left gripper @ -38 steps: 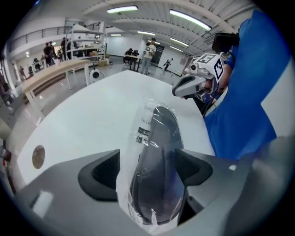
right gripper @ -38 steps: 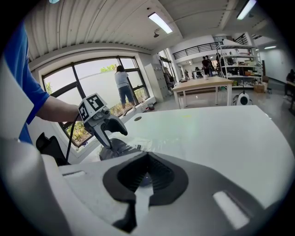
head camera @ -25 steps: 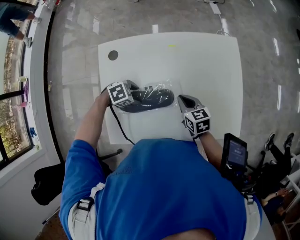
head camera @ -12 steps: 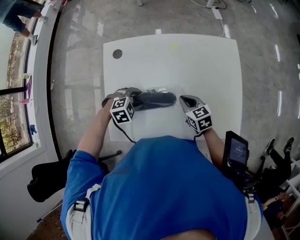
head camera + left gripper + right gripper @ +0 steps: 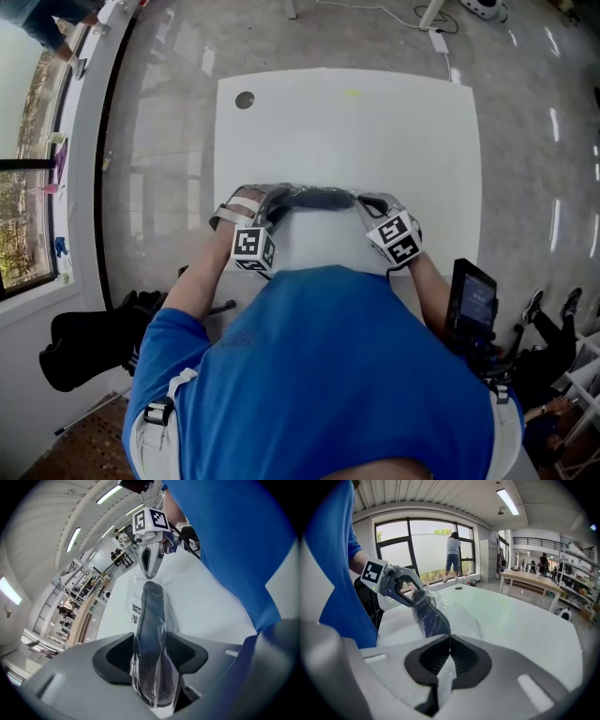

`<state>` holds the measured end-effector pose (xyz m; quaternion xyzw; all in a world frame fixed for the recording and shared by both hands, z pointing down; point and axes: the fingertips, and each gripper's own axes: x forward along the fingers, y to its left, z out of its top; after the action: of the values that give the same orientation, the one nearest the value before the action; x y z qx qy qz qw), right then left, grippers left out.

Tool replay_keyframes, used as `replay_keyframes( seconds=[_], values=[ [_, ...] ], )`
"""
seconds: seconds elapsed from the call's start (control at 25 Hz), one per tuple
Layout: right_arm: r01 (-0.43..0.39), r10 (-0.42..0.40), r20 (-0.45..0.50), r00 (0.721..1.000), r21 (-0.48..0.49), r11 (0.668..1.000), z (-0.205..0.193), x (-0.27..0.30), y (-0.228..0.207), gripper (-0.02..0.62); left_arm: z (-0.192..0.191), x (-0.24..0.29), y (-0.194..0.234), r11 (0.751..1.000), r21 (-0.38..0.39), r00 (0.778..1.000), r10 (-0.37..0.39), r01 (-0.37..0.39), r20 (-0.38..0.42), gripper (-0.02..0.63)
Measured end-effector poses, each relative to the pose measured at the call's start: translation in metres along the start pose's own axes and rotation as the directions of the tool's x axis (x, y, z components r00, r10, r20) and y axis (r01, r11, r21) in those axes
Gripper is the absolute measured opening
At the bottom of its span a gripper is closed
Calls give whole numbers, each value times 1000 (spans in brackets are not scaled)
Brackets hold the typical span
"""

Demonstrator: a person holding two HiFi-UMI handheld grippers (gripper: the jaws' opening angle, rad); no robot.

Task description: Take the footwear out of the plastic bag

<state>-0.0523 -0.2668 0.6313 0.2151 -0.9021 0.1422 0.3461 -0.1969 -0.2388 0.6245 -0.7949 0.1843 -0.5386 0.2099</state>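
A dark shoe (image 5: 314,199) inside a clear plastic bag (image 5: 137,613) is stretched between my two grippers over the white table (image 5: 375,131). My left gripper (image 5: 265,202) holds one end of the shoe (image 5: 152,634) through the film; its jaws have just been closing, with the bagged shoe between them. The left gripper (image 5: 153,660) shows the pads pressing on both sides. My right gripper (image 5: 364,201) is shut on the bag's other end, with only thin film (image 5: 446,667) between the pads of the right gripper (image 5: 449,641). The shoe (image 5: 430,615) hangs just beyond.
A round dark hole (image 5: 245,99) marks the table's far left corner. A black device (image 5: 472,302) stands at my right side. A black bag (image 5: 84,339) lies on the floor at left. A person (image 5: 453,550) stands at the far window.
The left gripper has rolled, its marker cube swinging toward my body. The bagged shoe has turned up on edge and is now pulled taut between both grippers. The right gripper has rolled a little.
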Motion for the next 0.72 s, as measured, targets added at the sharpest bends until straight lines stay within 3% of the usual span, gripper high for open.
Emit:
replay_keyframes(
  seconds=[0.08,0.28,0.4,0.72],
  values=[
    [-3,3,3,1000,-36,999,1,1,1,8,2,-2,-2,998,28,998,56,-56,4,225],
    [-65,64,-16,998,-132,989,-3,6,11,82,7,-8,-5,986,62,988,152,-153,12,225],
    [-75,69,-38,997,-185,980,-12,10,14,101,9,-9,-10,981,65,983,183,-183,15,224],
    [-56,55,-11,998,-217,975,-17,18,17,116,13,-14,-15,975,56,976,214,-215,29,216]
  ],
)
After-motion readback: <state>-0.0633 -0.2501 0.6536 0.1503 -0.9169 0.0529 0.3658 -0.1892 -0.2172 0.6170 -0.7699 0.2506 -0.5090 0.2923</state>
